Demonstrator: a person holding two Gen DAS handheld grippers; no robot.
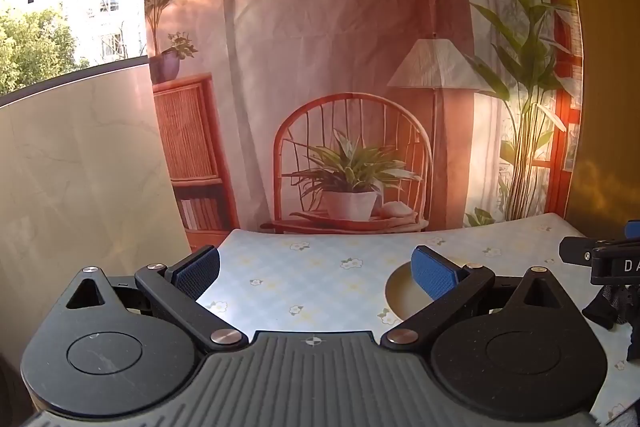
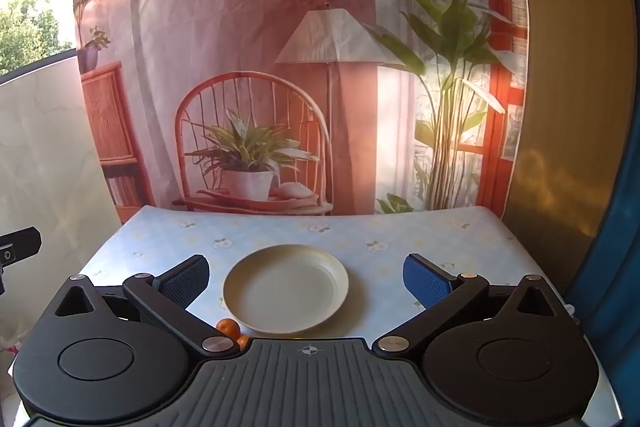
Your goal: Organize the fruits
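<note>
Two small oranges (image 2: 229, 325) are lying on the worktop (image 2: 400, 235) toward its near edge, just beside the plate's near-left rim; a second one is peeking out at the gripper body, mostly hidden. The cream plate (image 2: 286, 289) is sitting near the middle of the flowered worktop with nothing on it. The right gripper (image 2: 306, 281) is hovering over the near edge, its jaws standing wide apart and holding nothing. The left gripper (image 1: 316, 273) is hanging over the left side, jaws likewise spread wide and holding nothing. A printed curtain (image 2: 240, 27) is hanging behind the far edge.
</note>
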